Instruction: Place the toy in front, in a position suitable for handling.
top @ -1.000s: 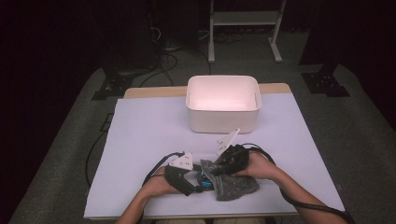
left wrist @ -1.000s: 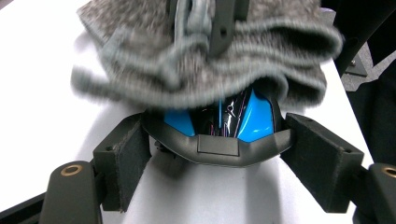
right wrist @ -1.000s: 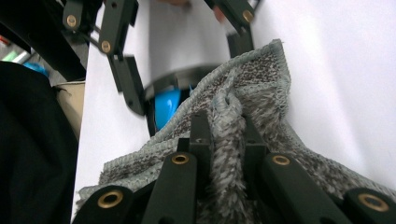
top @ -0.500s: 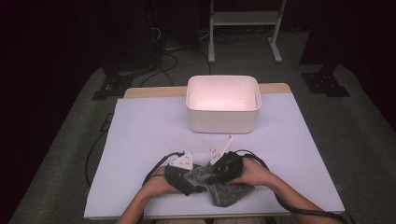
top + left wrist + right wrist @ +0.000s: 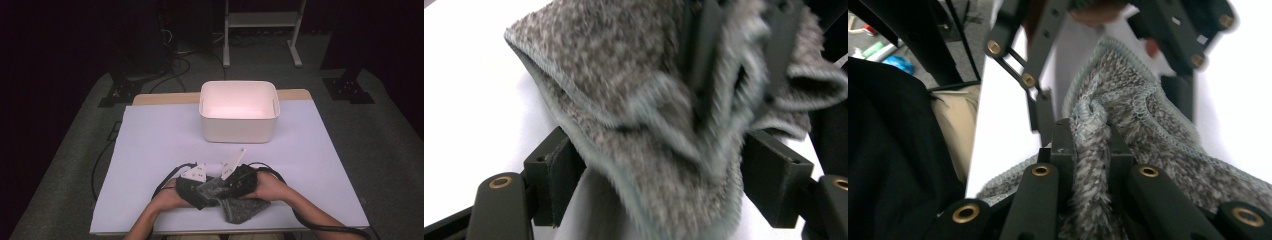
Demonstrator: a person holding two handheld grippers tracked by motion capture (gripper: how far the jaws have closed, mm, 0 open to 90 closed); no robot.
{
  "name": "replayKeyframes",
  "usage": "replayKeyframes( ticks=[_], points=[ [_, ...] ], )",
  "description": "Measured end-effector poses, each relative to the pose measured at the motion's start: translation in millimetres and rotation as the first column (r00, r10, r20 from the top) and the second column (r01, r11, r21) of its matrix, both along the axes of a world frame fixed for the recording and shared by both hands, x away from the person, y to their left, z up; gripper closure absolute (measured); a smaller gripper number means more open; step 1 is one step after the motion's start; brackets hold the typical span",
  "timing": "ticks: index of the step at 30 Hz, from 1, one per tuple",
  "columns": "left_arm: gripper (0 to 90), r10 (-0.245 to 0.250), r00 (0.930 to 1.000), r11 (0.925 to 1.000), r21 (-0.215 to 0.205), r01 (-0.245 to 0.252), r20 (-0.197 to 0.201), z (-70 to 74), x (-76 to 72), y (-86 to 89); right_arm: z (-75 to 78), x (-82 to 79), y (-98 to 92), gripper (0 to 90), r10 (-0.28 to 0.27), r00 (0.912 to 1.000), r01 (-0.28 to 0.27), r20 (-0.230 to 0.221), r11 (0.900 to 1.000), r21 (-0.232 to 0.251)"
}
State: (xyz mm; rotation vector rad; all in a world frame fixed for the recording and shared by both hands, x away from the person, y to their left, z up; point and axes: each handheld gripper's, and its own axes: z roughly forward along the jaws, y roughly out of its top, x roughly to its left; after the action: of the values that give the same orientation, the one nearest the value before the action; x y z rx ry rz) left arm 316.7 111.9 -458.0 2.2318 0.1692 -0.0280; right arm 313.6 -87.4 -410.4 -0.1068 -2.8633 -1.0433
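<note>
High view: both grippers meet over a grey cloth (image 5: 242, 209) at the table's (image 5: 150, 145) near edge — the white bin (image 5: 238, 112) sits well apart.

Left gripper view: fingers (image 5: 555, 175) spread, cloth bunched between, probably not clamped.

Right gripper view: fingers (image 5: 1063, 145) pinching a fold — folding looks unfinished.

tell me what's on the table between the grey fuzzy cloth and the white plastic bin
In the high view, nothing: bare white tabletop separates the grey fuzzy cloth from the white plastic bin. Only the grippers' grey plates poke a little way into that stretch.
</note>
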Motion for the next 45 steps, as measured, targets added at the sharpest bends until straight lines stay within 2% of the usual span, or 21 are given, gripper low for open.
replayKeyframes(
  ticks=[4,8,12,16,19,24,28,30,32,36,40,45],
  points=[
    [23.9,0.000,1.0000,1.0000,-0.002,0.000,-0.002,-0.1,0.2,-0.2,0.1,4.0,-23.2,79.5,-0.046,0.9989,0.046,-0.002,0.999,-0.009],
    [23.9,0.004,1.0000,1.0000,-0.002,-0.004,-0.006,-0.1,0.0,0.0,-0.3,4.8,-51.1,79.6,-0.110,0.9938,0.110,-0.018,0.994,0.017],
    [23.9,0.006,1.0000,1.0000,-0.004,-0.006,-0.007,-0.4,0.0,0.1,-7.4,6.0,-79.6,79.6,-0.175,0.9844,0.175,-0.017,0.984,-0.014],
    [23.8,0.006,0.9999,1.0000,-0.007,-0.006,-0.013,-0.9,0.5,0.3,-13.6,6.7,-98.9,79.6,-0.220,0.9746,0.219,-0.043,0.976,-0.010],
    [23.8,0.007,0.9999,1.0000,-0.006,-0.007,-0.012,-0.7,0.3,-0.2,-11.7,7.8,-99.3,79.5,-0.220,0.9745,0.220,-0.042,0.975,-0.003],
    [23.8,0.003,1.0000,1.0000,0.007,-0.003,-0.002,0.6,-0.1,-0.1,-5.0,15.6,-68.2,79.5,-0.167,0.9857,0.168,-0.023,0.986,0.016],
    [23.9,0.006,0.9999,1.0000,-0.001,-0.006,-0.009,-0.1,0.1,1.5,-0.8,26.5,-41.6,79.6,-0.131,0.9910,0.132,-0.030,0.991,0.037],
    [23.9,0.004,1.0000,1.0000,0.004,-0.004,-0.007,0.3,0.2,2.3,-1.8,30.0,-29.7,79.6,-0.114,0.9929,0.115,-0.031,0.993,0.018],
    [23.9,0.009,0.9999,1.0000,-0.004,-0.009,-0.013,-0.4,0.2,3.4,-4.1,32.3,-26.3,79.6,-0.101,0.9943,0.101,-0.034,0.995,0.009],
    [23.9,0.006,0.9999,1.0000,0.003,-0.006,-0.011,0.0,0.5,2.8,-3.9,32.9,-39.9,79.6,-0.127,0.9908,0.128,-0.045,0.992,0.014],
    [23.9,0.013,0.9997,0.9999,-0.001,-0.013,-0.018,-0.4,0.1,3.0,-7.5,28.7,-68.8,79.5,-0.173,0.9837,0.173,-0.048,0.985,-0.009],
    [23.9,0.010,0.9997,1.0000,0.002,-0.010,-0.023,-0.4,1.3,3.0,-17.0,19.2,-99.6,79.5,-0.230,0.9688,0.232,-0.092,0.973,0.011]
  ],
)
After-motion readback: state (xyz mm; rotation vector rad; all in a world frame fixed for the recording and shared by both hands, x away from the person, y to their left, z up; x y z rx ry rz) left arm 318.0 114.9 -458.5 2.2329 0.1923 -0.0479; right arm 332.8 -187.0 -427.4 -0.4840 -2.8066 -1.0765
